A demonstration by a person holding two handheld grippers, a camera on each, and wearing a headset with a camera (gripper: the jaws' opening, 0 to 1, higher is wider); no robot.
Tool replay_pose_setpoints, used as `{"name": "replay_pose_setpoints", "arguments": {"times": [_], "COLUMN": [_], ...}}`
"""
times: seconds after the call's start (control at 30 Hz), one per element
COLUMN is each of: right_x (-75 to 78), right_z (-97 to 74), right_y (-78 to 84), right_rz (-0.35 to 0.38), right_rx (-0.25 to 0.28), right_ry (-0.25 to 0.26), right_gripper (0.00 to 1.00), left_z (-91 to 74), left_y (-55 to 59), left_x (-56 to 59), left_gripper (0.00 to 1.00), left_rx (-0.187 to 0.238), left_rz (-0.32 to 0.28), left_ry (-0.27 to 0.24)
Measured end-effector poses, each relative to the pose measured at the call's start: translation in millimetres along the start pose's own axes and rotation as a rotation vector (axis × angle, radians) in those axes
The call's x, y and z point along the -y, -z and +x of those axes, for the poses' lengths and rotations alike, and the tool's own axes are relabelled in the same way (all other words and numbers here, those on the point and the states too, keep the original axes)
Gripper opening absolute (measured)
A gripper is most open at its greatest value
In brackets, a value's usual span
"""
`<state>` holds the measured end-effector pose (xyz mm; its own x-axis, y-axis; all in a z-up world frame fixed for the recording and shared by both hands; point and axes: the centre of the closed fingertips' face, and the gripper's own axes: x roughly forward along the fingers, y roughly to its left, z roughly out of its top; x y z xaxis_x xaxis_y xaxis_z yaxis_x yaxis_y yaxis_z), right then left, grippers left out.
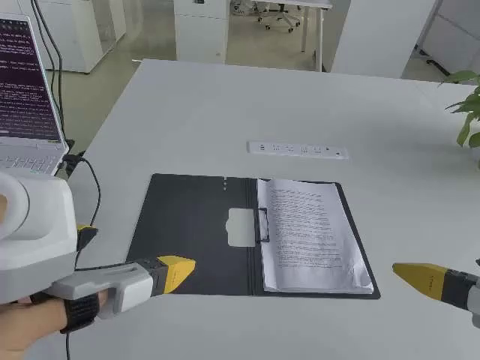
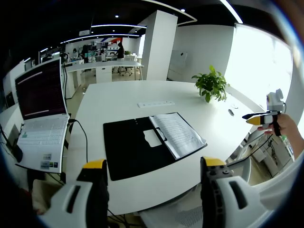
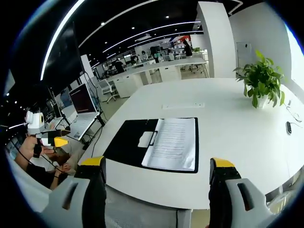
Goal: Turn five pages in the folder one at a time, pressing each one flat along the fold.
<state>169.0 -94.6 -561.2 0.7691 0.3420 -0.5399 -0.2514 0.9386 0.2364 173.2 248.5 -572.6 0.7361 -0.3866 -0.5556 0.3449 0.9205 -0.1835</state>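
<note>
An open black folder [image 1: 187,232] lies flat on the white table, with a clip at its spine and a stack of printed pages [image 1: 311,232] on its right half. The folder [image 2: 128,147] and the pages [image 2: 178,133] are ahead of my left gripper [image 2: 154,166], which is open and holds nothing. One of its yellow fingertips [image 1: 176,271] hovers at the folder's near left corner. My right gripper [image 3: 156,164] is open too and holds nothing, well short of the folder [image 3: 126,140]. One of its yellow fingertips [image 1: 420,279] hangs off the folder's near right corner.
An open laptop [image 1: 22,97] stands at the far left, with a black cable [image 1: 94,187] trailing towards the folder. A white power strip [image 1: 298,149] lies just behind the folder. A potted plant [image 1: 469,112] sits at the right edge.
</note>
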Motion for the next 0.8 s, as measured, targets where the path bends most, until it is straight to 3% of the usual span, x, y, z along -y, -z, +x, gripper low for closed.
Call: {"name": "replay_pose_setpoints", "arguments": {"times": [0.8], "right_x": [-4.9], "right_z": [0.7], "right_y": [1.0], "right_rz": [0.004], "right_rx": [0.005], "right_ry": [-0.007], "right_gripper": [0.94], "left_z": [1.5], "left_y": [0.6], "left_x": [1.5], "left_gripper": [0.78], "left_rx": [-0.004], "left_rz": [0.003], "left_ry": [0.006]}}
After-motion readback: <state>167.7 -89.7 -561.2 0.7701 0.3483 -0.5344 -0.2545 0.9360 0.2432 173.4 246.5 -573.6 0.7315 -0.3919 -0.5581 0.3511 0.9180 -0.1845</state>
